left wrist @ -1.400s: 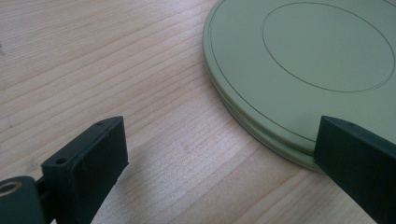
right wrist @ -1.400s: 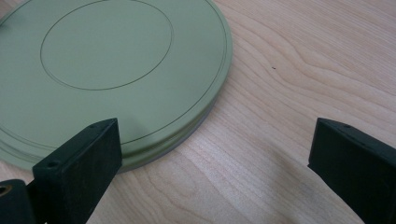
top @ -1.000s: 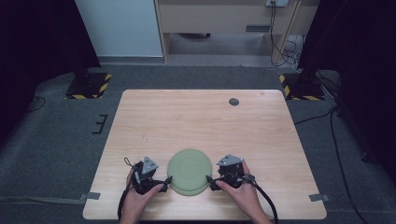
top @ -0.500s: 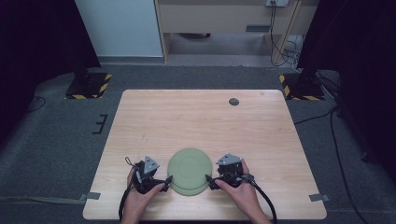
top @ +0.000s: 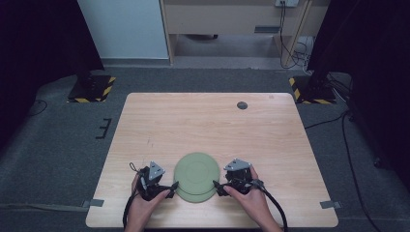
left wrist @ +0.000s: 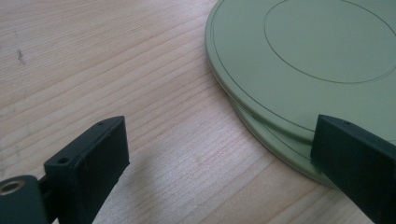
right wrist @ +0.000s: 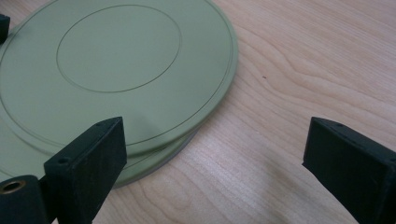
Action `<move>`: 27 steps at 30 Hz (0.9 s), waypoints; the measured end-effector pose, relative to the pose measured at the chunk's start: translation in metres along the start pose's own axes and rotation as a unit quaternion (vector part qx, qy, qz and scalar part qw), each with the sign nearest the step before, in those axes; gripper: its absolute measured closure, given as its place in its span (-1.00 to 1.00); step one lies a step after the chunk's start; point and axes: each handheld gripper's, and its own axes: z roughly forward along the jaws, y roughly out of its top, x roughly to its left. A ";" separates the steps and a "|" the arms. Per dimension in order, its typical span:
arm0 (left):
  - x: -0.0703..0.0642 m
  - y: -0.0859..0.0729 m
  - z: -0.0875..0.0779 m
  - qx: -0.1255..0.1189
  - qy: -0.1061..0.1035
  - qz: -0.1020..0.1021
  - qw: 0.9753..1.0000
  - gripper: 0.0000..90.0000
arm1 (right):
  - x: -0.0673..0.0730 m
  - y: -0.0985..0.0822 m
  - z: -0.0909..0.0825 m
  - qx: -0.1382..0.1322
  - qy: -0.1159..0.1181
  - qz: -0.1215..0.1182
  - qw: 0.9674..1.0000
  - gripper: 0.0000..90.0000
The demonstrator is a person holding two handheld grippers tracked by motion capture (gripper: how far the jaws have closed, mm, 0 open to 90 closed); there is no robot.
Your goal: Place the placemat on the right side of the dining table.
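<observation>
- Nothing much has shifted since the earlier frames: both hands and the green plates sit where they sat a second ago, with at most a slight nudge of the tools toward the stack.
- Pale wooden tabletop (top: 212, 125) carries everything; a small dark round disc (top: 241, 105) lies far from the person, near the back edge and well apart from the rest.
- Two green plates (top: 195, 175) lie stacked upside down near the front edge, between the two tools. The upper plate (left wrist: 308, 60) is offset from the lower plate (left wrist: 280, 144), so the lower rim peeks out on the near side.
- Left tool (top: 164, 187), held in the left hand (top: 145, 203), is spread wide open; in the left gripper view one jaw overlaps the plates' rim and the other stands over bare wood.
- Right tool (top: 223, 186), in the right hand (top: 251, 200), is likewise wide open, one jaw over the stack's edge, the other above the wood.
</observation>
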 end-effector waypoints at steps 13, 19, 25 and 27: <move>-0.001 0.006 0.005 -0.002 0.022 0.000 1.000 -0.94 | 0.002 0.002 0.007 0.006 -0.018 -0.012 1.000 -0.97; 0.002 0.004 0.005 -0.006 0.018 -0.005 1.000 -0.92 | 0.000 0.004 0.010 0.005 -0.020 -0.003 1.000 -0.91; 0.000 0.004 0.005 -0.005 0.012 -0.001 1.000 -0.92 | 0.002 0.001 0.006 0.007 -0.007 -0.002 1.000 -0.87; -0.001 0.005 0.006 -0.005 0.015 -0.001 1.000 -0.93 | 0.003 0.001 0.007 0.008 -0.011 -0.004 1.000 -0.87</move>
